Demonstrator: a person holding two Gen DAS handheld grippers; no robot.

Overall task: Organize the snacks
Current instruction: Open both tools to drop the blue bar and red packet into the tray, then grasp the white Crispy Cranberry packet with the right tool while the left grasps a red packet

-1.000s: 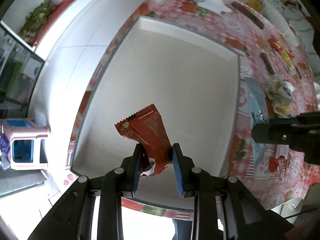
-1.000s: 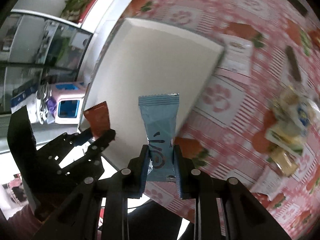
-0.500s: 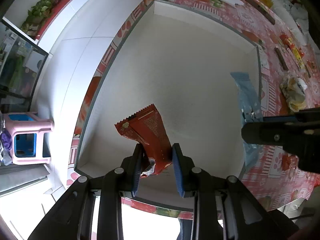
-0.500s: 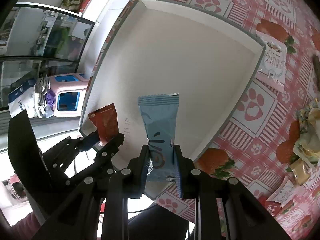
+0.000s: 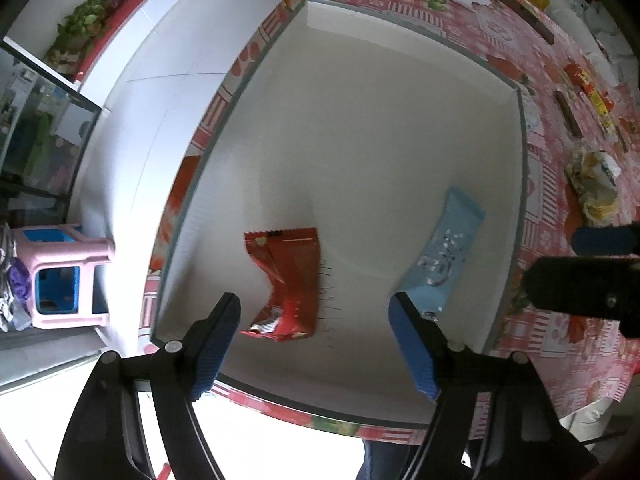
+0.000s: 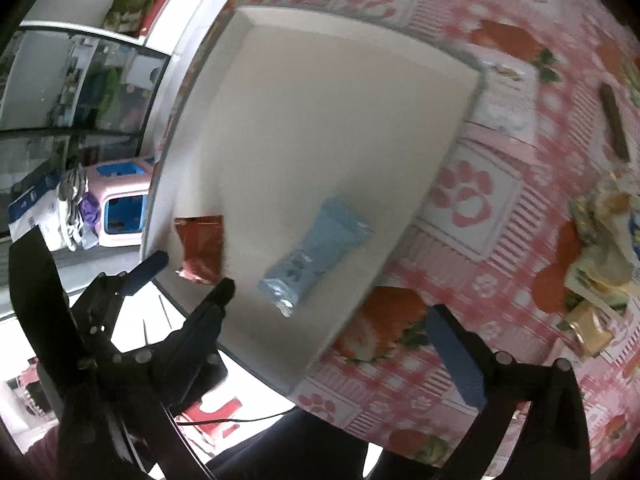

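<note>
A red snack packet (image 5: pixel 289 280) lies flat in the white tray (image 5: pixel 360 128), near its front edge. A light blue snack packet (image 5: pixel 442 256) lies to its right in the same tray. My left gripper (image 5: pixel 316 344) is open and empty just above the red packet. My right gripper (image 6: pixel 332 332) is open and empty above the tray's front right edge; only its right finger shows clearly. Both packets also show in the right wrist view: the red packet (image 6: pixel 202 246) and the blue packet (image 6: pixel 316 252) in the tray (image 6: pixel 320 100).
The tray sits on a red and pink patterned tablecloth (image 6: pixel 480 208). Several loose snacks lie to the right: a yellow-white pile (image 5: pixel 596 184), brown bars (image 5: pixel 568 114) and small red-yellow packets (image 5: pixel 592 88). A pink stool (image 5: pixel 60 276) stands on the floor at left.
Both grippers opened and let go. The red packet dropped from the left gripper and the blue packet from the right gripper; both now lie flat in the tray.
</note>
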